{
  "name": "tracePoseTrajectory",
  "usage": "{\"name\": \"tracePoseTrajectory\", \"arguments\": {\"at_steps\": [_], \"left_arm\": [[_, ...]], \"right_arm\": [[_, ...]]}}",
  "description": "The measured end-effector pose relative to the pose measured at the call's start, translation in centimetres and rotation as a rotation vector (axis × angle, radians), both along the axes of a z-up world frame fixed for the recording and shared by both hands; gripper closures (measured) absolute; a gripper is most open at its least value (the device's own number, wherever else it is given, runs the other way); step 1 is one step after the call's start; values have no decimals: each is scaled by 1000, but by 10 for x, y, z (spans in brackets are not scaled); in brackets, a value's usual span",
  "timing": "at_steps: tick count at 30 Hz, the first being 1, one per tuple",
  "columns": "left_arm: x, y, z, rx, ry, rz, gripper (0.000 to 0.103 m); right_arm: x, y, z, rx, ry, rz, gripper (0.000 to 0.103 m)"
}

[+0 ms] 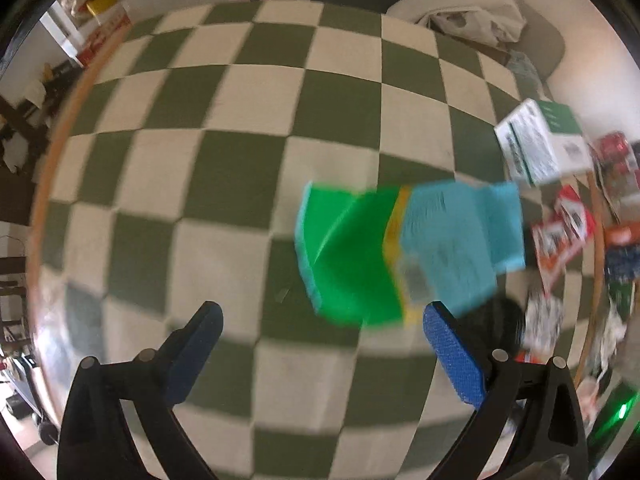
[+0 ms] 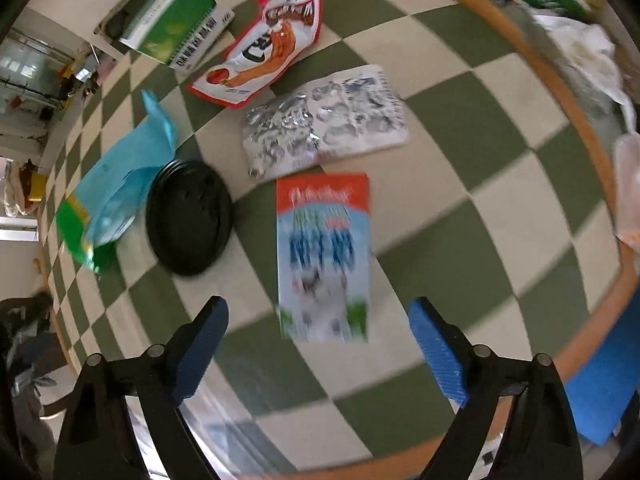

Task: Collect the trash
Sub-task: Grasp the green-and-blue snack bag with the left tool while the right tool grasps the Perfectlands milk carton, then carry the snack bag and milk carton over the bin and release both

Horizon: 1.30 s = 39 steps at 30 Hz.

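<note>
Trash lies on a round table with a green and cream checkered cloth. In the left wrist view a green and light blue wrapper lies just beyond my open left gripper, close to its right finger. In the right wrist view my open right gripper hovers over a flat red, white and blue packet. Beyond it lie a black lid, the green and blue wrapper, a silver foil wrapper, a red and white snack bag and a green and white carton.
The table's wooden rim curves along the right, with crumpled white paper and more packaging beyond it. A blue object sits at the lower right. In the left wrist view a chair with heaped cloth stands behind the table.
</note>
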<state>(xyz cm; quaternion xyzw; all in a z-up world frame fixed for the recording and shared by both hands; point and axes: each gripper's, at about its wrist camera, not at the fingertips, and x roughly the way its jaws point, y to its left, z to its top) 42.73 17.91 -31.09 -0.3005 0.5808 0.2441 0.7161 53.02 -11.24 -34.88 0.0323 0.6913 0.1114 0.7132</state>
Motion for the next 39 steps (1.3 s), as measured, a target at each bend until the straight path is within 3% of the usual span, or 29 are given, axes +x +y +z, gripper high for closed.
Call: {"name": "tracePoseTrajectory", "arguments": {"at_steps": [2,3,4,5,10,17,28,34,39], "left_arm": [[19,9,-16,-18,13,9,10],[24,12,-20,-29,-2,15,20],[26,16,-21,-40,-29,28,39],[27,18,-19,-54,-54,38,43],[22,10,-4,19,-64,-16,67],[-16,-8,39,128,-126,-44,74],[-91,-11,105,207,-243,-5,76],[-173,-23,131,226,-302,7,76],[-270,-41,134,228,-324,-1,76]], "right_arm": [[6,7,-7,2,10,9,28],[9,11,-11,-7,14,22,34],[10,14,-15,-18,19,29,42],[10,18,-13,-32,-9,39,47],[8,27,-11,-44,-46,92,48],[-4,19,1,-32,-65,117,48],[-43,9,47,41,-150,136,49],[-89,7,84,92,-213,156,49],[-160,0,108,128,-255,168,49]]}}
